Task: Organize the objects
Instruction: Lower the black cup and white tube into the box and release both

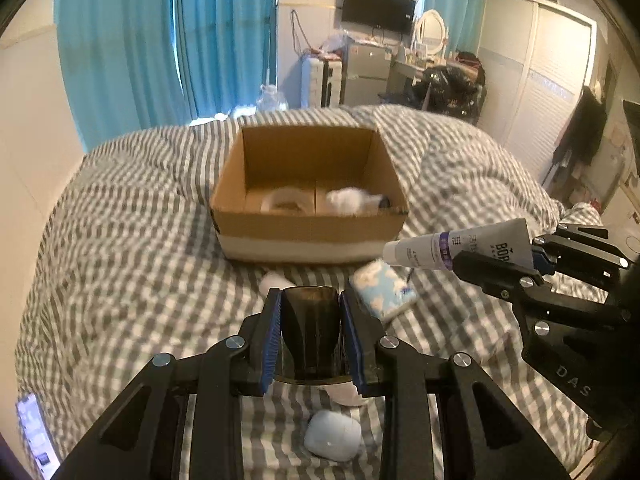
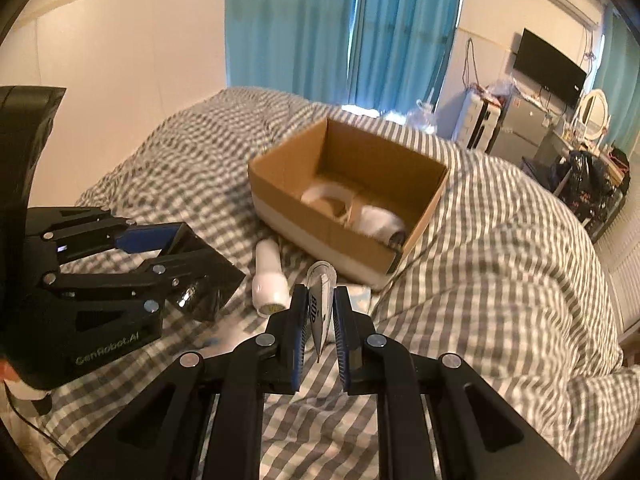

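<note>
On the bed [image 1: 120, 208], with its grey checked cover, an open box [image 1: 308, 224] sits toward the far edge and holds a white roll [image 1: 286, 200] and a blurred white thing beside it. Nearer, the left claw [image 1: 312, 300] is clamped on a dark cup [image 1: 310, 332], lifted clear of the cover, and the right claw [image 2: 320, 300] pinches the flat end of a tube [image 1: 456, 246], its cap pointing at the box. Loose on the cover lie a white bottle [image 2: 270, 280] and a cloud-print pack [image 1: 382, 288] just before the box, and a pale blue case [image 1: 332, 436] near the front edge.
</note>
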Action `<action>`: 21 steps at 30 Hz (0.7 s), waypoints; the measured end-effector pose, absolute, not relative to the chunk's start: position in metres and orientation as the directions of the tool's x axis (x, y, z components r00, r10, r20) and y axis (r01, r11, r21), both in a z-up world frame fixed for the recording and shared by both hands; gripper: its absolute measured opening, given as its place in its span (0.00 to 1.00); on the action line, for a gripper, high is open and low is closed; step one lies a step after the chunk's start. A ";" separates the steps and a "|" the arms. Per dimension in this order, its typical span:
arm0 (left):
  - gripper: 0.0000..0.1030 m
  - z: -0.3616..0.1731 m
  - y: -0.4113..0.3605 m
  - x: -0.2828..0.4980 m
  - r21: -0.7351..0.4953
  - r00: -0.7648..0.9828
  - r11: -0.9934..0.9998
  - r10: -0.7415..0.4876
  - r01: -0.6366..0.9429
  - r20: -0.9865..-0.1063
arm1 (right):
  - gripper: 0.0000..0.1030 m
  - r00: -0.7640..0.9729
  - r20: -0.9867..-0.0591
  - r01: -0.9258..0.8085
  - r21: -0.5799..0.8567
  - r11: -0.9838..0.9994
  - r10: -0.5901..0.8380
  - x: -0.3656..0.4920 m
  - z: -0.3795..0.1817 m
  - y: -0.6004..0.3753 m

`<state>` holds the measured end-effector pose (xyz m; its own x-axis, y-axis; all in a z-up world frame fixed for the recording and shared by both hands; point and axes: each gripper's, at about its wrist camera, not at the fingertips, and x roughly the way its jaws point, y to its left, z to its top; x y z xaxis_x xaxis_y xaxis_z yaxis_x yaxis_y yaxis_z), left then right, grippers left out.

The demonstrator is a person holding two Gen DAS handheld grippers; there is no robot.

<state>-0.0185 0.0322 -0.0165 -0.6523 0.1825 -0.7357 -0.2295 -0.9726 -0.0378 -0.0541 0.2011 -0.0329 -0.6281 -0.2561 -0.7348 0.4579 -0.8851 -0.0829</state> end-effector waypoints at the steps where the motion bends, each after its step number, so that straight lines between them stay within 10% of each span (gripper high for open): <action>1: 0.28 -0.012 0.031 -0.021 -0.038 -0.659 -0.973 0.183 -0.228 -0.730 | 0.12 -0.634 -0.728 0.461 -0.086 -0.883 -0.260 -0.055 -0.028 0.201; 21: 0.28 0.025 0.031 -0.182 0.000 -0.722 -0.981 0.142 -0.194 -0.677 | 0.12 -0.696 -0.668 0.435 -0.100 -0.895 -0.264 -0.193 0.017 0.188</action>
